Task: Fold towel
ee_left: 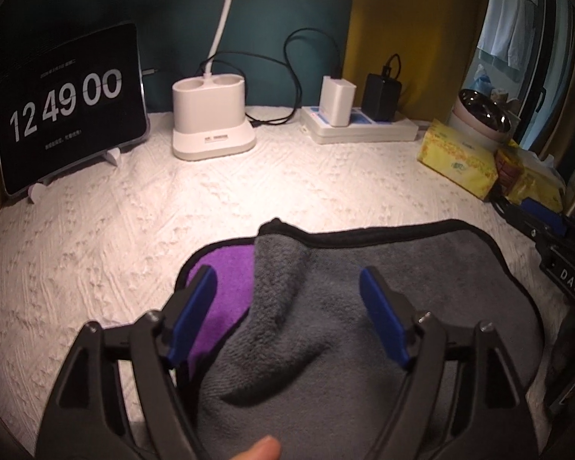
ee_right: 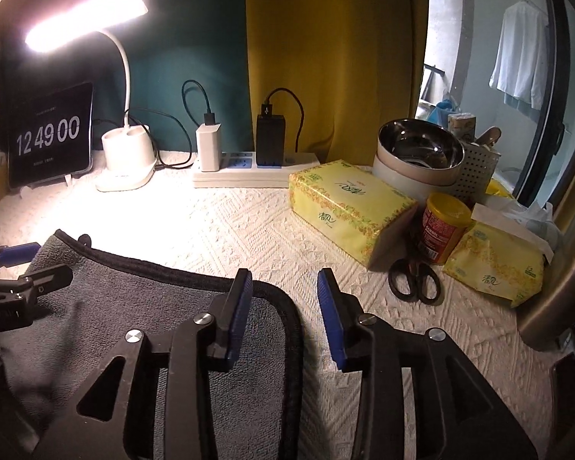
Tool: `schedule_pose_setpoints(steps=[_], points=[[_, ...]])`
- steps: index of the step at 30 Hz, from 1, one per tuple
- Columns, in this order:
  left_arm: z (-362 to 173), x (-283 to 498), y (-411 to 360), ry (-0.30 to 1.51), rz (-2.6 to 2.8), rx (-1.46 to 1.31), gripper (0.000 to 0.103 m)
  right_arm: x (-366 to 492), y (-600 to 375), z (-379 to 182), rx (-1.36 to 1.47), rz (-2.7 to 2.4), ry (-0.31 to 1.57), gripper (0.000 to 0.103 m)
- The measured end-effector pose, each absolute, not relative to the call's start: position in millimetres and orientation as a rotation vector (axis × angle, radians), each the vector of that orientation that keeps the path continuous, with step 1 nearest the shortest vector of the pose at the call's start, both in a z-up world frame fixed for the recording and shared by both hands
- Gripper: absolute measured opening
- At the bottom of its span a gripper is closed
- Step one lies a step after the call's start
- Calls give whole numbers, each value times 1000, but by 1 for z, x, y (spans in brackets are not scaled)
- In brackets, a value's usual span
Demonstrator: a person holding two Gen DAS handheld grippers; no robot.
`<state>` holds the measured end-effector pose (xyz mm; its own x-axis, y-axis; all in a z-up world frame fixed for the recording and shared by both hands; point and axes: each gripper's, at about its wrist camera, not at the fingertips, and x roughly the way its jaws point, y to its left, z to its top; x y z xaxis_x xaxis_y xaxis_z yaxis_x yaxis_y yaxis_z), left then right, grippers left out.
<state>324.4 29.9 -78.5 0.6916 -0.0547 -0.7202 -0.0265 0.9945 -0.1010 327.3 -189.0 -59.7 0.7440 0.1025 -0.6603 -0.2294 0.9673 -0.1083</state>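
A grey towel (ee_left: 383, 280) with black trim and a purple underside (ee_left: 226, 283) lies on the white textured cloth, its left part folded over so the purple shows. My left gripper (ee_left: 287, 299) is open, its blue pads spread just above the folded grey layer. In the right wrist view the towel (ee_right: 134, 314) fills the lower left. My right gripper (ee_right: 283, 306) is open over the towel's far right corner, the left pad above the black trim, the right pad above bare cloth. The left gripper (ee_right: 15, 268) shows at the left edge there.
A tablet clock (ee_left: 69, 111), a white lamp base (ee_left: 211, 119) and a power strip (ee_left: 364, 126) with chargers line the back wall. Yellow tissue packs (ee_right: 349, 207), a red tin (ee_right: 444, 226), black scissors (ee_right: 414, 276) and a steel bowl (ee_right: 418, 149) stand right of the towel.
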Motion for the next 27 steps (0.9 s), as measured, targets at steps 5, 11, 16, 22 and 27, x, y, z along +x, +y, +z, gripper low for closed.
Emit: schedule_pose_setpoints(steps=[5,11,16,22,27], points=[[-67,309,32,776,4,-104,85,314,-183,-52,-192,196,698,39],[-53,287,33,742,8,-104,90,296,-180,-40,-195,205,681,39],[-43,266,35,713,22,-109,91,277,-175,-32,-197,219,667,40],[-34,240,37,691,33,-99,92,253,-170,-25,-201,236,656,40],[-28,217,36,685,36,-88,92,236,-170,-20,-202,242,649,40]])
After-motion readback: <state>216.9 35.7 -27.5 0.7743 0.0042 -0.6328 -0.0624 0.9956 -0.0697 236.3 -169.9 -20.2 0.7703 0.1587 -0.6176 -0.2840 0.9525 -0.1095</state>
